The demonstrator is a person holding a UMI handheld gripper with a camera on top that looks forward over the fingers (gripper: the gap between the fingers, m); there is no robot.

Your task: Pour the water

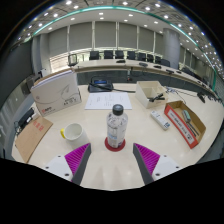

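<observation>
- Hand-held gripper (112, 160) wide open, holding nothing; bottle (116, 126) upright just beyond its fingers
- Cup (72, 131) left of bottle, apart, on bench (110, 170)

gripper (111, 160): fingers spread apart, holding nothing
water bottle (116, 126): upright on the tabletop (100, 165), just ahead of the fingers
cup (72, 131): left of the bottle
white box (56, 91): toward the tabletop's far left
</observation>
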